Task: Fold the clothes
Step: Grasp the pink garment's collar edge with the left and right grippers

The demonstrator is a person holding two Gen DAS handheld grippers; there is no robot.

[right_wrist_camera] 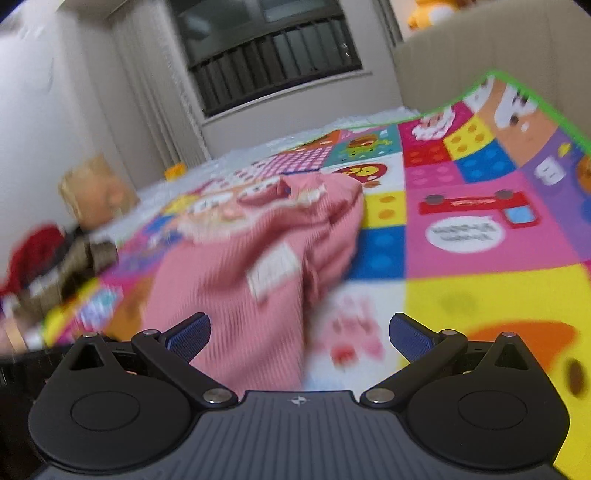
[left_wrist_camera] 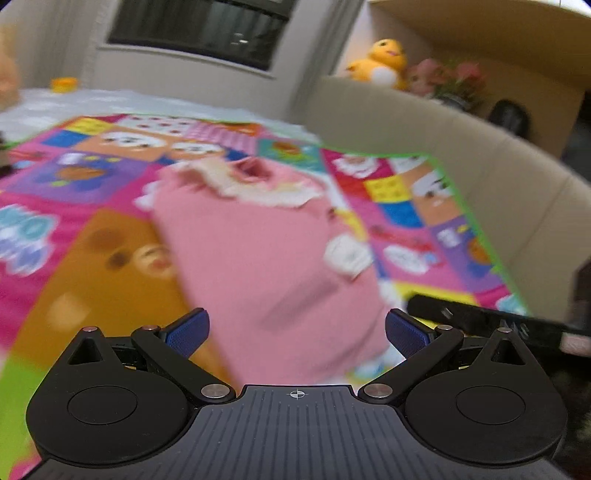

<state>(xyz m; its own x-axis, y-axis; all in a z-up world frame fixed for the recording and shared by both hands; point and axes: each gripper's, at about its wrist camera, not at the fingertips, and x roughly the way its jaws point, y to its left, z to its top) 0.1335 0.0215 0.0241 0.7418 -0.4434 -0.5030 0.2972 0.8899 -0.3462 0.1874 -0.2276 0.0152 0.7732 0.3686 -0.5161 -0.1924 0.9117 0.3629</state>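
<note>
Two grippers hang over a pink garment (left_wrist_camera: 258,251) that lies on a bright patchwork play mat (left_wrist_camera: 92,229). The left gripper (left_wrist_camera: 297,332) has its blue-padded fingers (left_wrist_camera: 188,332) spread wide, with nothing between them; the garment's near end shows in the gap, but whether the pads touch the cloth cannot be told. The right gripper (right_wrist_camera: 299,334) is spread just as wide and holds nothing, its left pad over the garment's near edge and its right pad over bare mat.

The garment is ribbed and runs lengthwise away from both cameras, its long axis roughly in line with the fingers. Its far end carries a frilled white collar (left_wrist_camera: 236,184) around the neck opening, so the neck points away toward the window (left_wrist_camera: 199,26). A white label (left_wrist_camera: 347,256) lies on the cloth near its right side, and that side is bunched in folds in the right wrist view.

Beyond the mat's green border stands a beige padded wall (left_wrist_camera: 461,147), with a yellow plush toy (left_wrist_camera: 380,61) and pink flowers (left_wrist_camera: 450,79) behind it. To the left in the right wrist view lies a heap of red and brown clothes (right_wrist_camera: 48,258), well apart from the garment, and a doll's head (right_wrist_camera: 96,195) sits near it. Both views are blurred.
</note>
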